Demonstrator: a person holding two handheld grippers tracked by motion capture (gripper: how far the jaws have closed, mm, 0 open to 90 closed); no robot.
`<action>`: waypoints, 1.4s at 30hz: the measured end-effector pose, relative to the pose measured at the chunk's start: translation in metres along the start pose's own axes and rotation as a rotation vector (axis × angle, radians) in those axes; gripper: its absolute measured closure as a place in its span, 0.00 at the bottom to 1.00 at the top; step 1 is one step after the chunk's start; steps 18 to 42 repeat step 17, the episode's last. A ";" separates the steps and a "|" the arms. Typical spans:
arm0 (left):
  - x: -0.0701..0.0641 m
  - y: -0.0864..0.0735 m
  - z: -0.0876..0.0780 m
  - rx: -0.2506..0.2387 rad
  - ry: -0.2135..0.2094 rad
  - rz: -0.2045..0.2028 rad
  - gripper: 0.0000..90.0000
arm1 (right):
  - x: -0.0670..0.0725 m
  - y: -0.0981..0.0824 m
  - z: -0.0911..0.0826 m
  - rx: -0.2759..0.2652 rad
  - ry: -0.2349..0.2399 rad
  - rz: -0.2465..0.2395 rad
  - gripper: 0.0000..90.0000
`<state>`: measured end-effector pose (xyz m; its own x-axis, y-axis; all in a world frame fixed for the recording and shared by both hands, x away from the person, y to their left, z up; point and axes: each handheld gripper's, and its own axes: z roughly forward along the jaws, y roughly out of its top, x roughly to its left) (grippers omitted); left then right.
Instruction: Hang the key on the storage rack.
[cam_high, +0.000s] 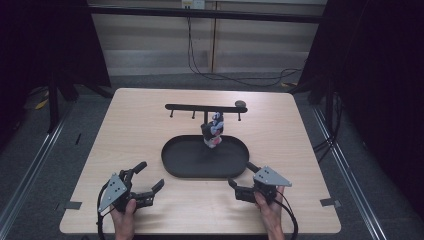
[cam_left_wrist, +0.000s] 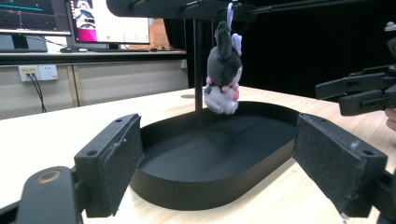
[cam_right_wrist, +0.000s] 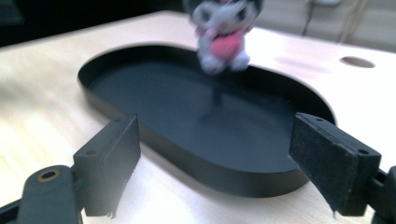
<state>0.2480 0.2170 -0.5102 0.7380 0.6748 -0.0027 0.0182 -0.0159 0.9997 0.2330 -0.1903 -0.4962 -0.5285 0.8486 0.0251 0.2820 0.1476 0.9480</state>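
Two hands reach in from the near edge of a pale wooden table (cam_high: 150, 125), each holding a black two-jaw gripper. The left gripper (cam_high: 148, 177) sits near the table's front left corner, its jaws spread wide with nothing between them — in the left gripper view the two padded jaws frame the scene from either side, well apart. The right gripper (cam_high: 242, 176) sits toward the front right, just beside the near right end of the tray; its jaws are also wide apart and hold nothing.

Between and just beyond the grippers lies a black oval tray (cam_high: 175, 160) with a low rim. A thin black stand (cam_high: 200, 107) rises from it, with a horizontal bar at the top carrying small pegs. A small plush toy (cam_high: 213, 131) hangs from that bar, suspended above the far part of the tray and clear of its floor. The toy has a dark grey head with long ears, a white face and a pink patch on its front — it looks blurred in the right gripper view.
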 end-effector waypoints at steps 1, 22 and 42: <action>0.000 0.000 0.000 0.000 0.000 0.000 0.18 | 0.000 -0.003 -0.001 -0.028 -0.011 0.017 0.17; 0.000 0.000 0.000 0.001 0.002 0.000 0.17 | 0.009 -0.022 -0.018 -0.319 -0.139 0.020 0.15; 0.000 0.000 0.000 0.001 0.002 0.000 0.17 | 0.009 -0.022 -0.018 -0.319 -0.139 0.020 0.15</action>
